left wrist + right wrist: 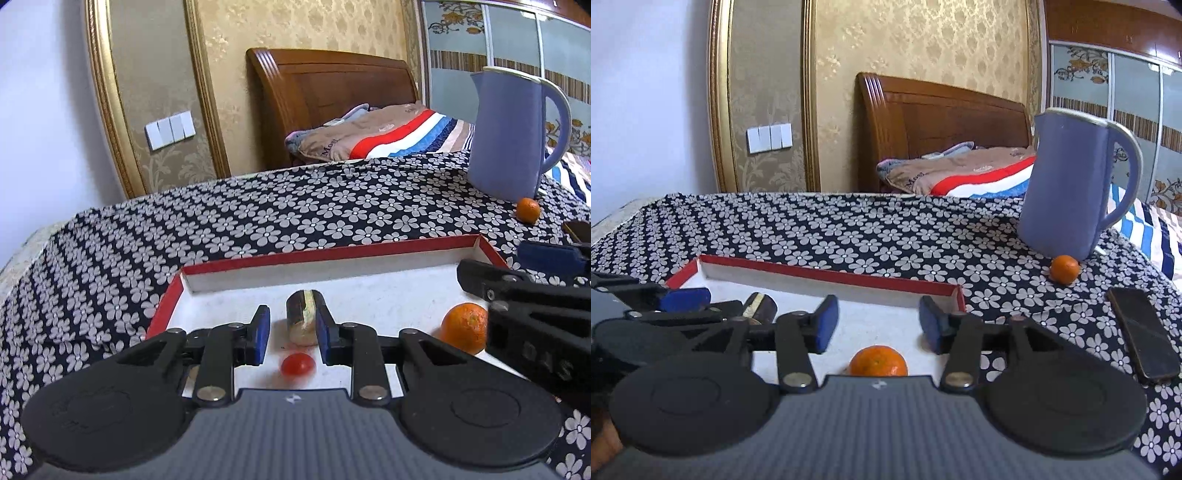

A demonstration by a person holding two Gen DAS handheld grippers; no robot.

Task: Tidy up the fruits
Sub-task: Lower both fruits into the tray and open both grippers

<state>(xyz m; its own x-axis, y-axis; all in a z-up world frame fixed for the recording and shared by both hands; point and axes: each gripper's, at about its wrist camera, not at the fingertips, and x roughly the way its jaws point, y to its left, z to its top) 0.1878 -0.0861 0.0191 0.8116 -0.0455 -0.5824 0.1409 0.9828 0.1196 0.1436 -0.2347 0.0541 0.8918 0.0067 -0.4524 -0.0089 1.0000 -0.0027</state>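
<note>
A shallow red-rimmed white tray (332,254) lies on the flowered cloth. In it are a dark-skinned banana piece (302,316), a small red tomato (298,364) and an orange tangerine (464,326). My left gripper (293,332) is open over the tray, the banana piece just past its fingertips and the tomato beneath them. My right gripper (879,323) is open over the tray (827,275), with the tangerine (878,361) below between its fingers. A second tangerine (1064,269) lies on the cloth by the jug.
A tall blue jug (1067,188) stands at the back right of the table. A dark phone (1143,334) lies on the cloth right of the tray. A bed with a wooden headboard (934,122) is behind the table.
</note>
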